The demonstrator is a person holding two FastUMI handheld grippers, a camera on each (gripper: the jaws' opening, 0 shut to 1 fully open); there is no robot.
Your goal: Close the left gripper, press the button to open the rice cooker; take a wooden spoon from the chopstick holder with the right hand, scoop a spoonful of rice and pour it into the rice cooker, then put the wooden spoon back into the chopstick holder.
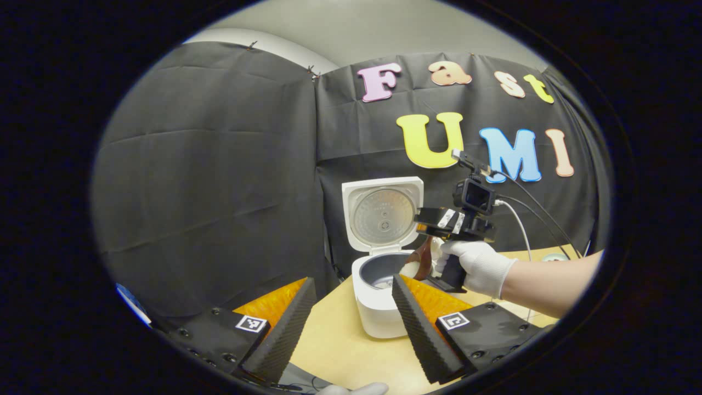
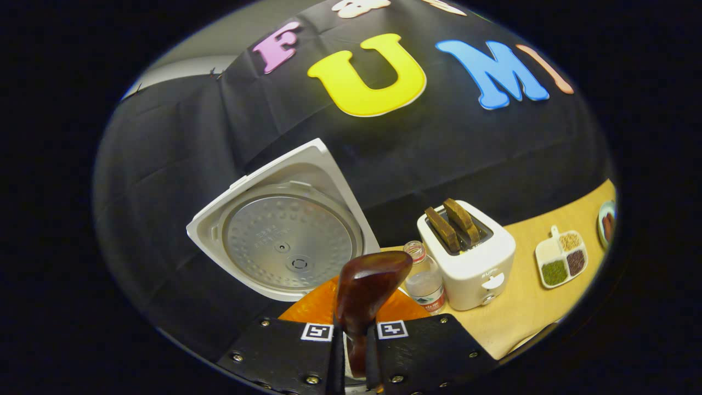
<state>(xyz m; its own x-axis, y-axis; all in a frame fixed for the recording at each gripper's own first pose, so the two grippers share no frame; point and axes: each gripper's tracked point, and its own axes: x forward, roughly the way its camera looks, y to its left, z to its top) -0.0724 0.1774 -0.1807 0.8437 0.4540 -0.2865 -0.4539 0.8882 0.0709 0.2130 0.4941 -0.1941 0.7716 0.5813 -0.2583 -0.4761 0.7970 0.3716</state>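
**A:** Spoon (image 2: 366,296) question: where was it sitting relative to the rice cooker (image 1: 378,296)?

**B:** Right gripper (image 2: 355,351) had its jaws clamped tight on the handle, long axis running straight out ahead. From the left gripper view, the bowl end hung just over the open pot's right rim, lid (image 1: 384,214) standing up behind it.

**A:** And the left gripper (image 1: 351,323)?

**B:** Jaws wide apart, holding nothing, low over the surface (image 1: 340,345) near the cooker. Right hand (image 1: 476,266) was clearly nearer; I'd guess tipping came next.
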